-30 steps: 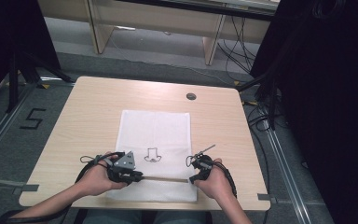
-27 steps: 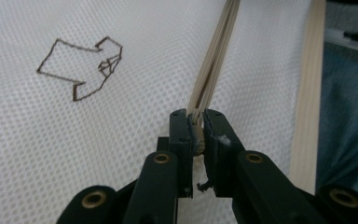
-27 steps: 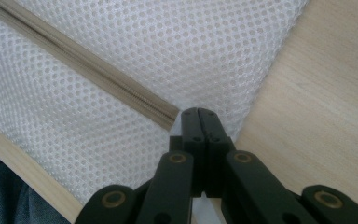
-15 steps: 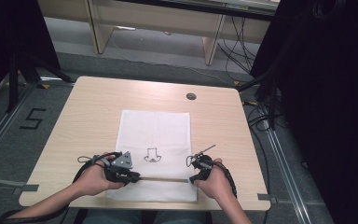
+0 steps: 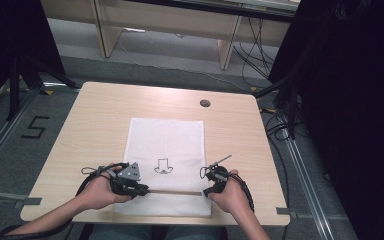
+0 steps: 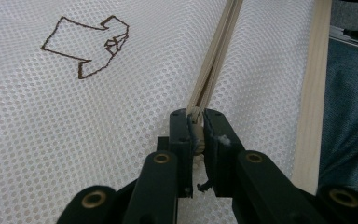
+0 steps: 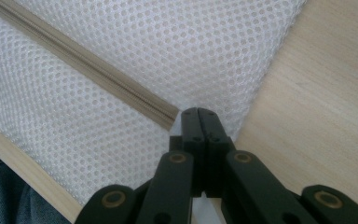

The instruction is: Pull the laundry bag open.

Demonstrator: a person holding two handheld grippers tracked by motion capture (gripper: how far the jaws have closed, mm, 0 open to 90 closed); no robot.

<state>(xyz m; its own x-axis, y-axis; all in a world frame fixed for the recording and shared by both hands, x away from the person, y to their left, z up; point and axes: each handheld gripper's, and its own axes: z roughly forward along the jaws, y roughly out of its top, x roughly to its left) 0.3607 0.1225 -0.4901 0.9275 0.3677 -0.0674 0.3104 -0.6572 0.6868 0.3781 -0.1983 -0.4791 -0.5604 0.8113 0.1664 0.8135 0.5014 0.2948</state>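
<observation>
white mesh bag (image 5: 166, 150) lies flat on the near half of the wooden table (image 5: 105, 115), its lower edge close to the table's near rim, with a small dark outline drawing (image 5: 163, 166) on its middle. a beige zipper (image 5: 175, 192) runs across the bag near that lower edge, level from side to side. at the zipper's left end the left gripper (image 5: 141, 189) has its jaws nearly closed on the zipper's slider (image 6: 196, 122); in the left gripper view the pads pinch the small beige piece between them, and the zipper's two tapes (image 6: 216, 60) run away from the jaws, slightly parted close to the slider. at the zipper's right end the right gripper (image 5: 208, 191) has its jaws pressed fully together on the mesh at the bag's right edge; in the right gripper view the tips sit just beside the end of the zipper (image 7: 170, 116), where fabric meets bare wood. each gripper is held in a hand, the forearms coming in from the near edge. a round dark grommet (image 5: 205, 103) sits in the tabletop beyond the bag, well apart from it.
</observation>
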